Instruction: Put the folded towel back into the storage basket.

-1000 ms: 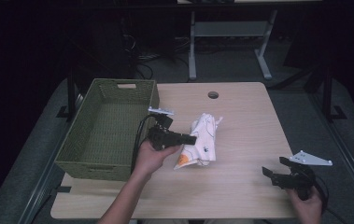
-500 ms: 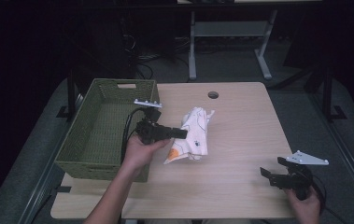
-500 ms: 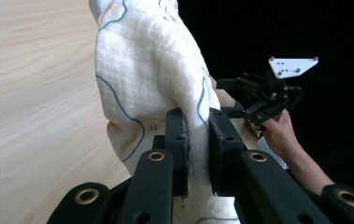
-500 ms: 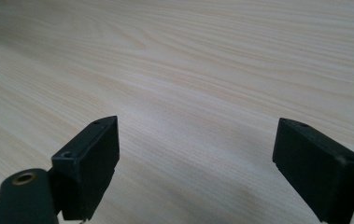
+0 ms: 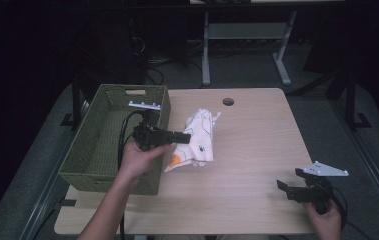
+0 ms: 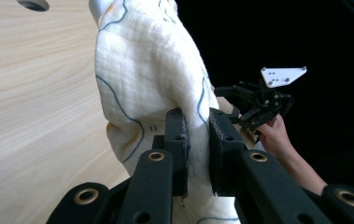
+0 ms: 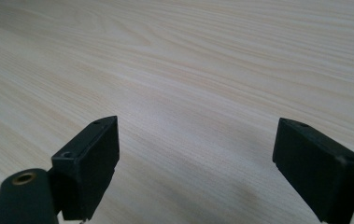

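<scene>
My left tool (image 5: 186, 135) pinches white cloth (image 5: 197, 142) by its left edge, just right of green basket (image 5: 108, 172). Cloth long axis runs 1 to 7 o'clock on worktop (image 5: 257, 150). My right tool (image 5: 288, 187) at 4 o'clock, jaws spread, nothing between.

Wooden table (image 5: 257, 165) (round hole (image 5: 228, 102))

— Lighting? 
— Overhead; table (image 5: 257, 150) bright, surroundings near black along the frame edges. 
— Sharpness? 
— High view soft, grainy. Right gripper view: close jaws blurred, faint shadow at lower centre. Left gripper view: cloth (image 6: 151, 70) sharp, evenly lit.
</scene>
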Demonstrator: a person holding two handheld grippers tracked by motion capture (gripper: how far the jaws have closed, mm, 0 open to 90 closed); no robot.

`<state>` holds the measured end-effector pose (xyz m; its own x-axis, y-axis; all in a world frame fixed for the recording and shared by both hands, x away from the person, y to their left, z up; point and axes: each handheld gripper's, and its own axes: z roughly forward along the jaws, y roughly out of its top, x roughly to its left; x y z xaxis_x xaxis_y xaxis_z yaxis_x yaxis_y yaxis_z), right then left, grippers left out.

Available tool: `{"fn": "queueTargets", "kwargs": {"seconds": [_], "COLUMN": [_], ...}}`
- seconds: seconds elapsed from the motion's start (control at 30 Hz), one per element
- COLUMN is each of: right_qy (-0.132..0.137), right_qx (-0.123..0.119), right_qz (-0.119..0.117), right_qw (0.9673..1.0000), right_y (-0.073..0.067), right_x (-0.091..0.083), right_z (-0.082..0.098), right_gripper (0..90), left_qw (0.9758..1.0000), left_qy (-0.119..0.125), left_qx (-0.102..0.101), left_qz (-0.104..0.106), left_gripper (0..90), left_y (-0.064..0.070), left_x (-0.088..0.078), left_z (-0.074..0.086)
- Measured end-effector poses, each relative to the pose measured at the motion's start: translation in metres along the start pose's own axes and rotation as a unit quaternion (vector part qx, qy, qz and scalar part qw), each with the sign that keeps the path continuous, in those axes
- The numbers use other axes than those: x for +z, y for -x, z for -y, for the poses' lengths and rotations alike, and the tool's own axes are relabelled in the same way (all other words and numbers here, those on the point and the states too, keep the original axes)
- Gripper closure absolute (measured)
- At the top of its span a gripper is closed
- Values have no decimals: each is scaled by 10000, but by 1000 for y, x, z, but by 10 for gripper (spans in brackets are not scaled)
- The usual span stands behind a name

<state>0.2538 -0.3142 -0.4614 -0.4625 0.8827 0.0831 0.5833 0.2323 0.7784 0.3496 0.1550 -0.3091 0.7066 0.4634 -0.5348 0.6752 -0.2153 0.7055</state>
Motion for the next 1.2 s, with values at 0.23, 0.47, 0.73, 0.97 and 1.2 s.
{"fn": "queueTargets", "kwargs": {"seconds": [0.23,0.47,0.73,0.97,1.2], "right_qy": [9,-24,-66,-81,-92], "right_qx": [7,-37,-87,-108,-94], "right_qz": [-4,9,0,3,-3], "right_qw": [10000,10000,9999,9999,9999], "right_y": [0,-2,-4,-6,-6], "right_x": [0,1,3,4,3], "right_z": [0,0,-1,-2,-2], "right_gripper": [142,142,142,142,142], "left_qw": [10000,9998,9992,9988,9978], "left_qy": [-32,116,238,271,343], "left_qx": [28,-19,-45,-68,-175], "left_qz": [-37,-154,-304,-398,-537], "left_gripper": [804,804,805,804,805], "left_y": [-4,-8,-12,-16,-23], "left_x": [-13,-32,-54,-67,-81], "left_z": [0,1,2,4,7]}}
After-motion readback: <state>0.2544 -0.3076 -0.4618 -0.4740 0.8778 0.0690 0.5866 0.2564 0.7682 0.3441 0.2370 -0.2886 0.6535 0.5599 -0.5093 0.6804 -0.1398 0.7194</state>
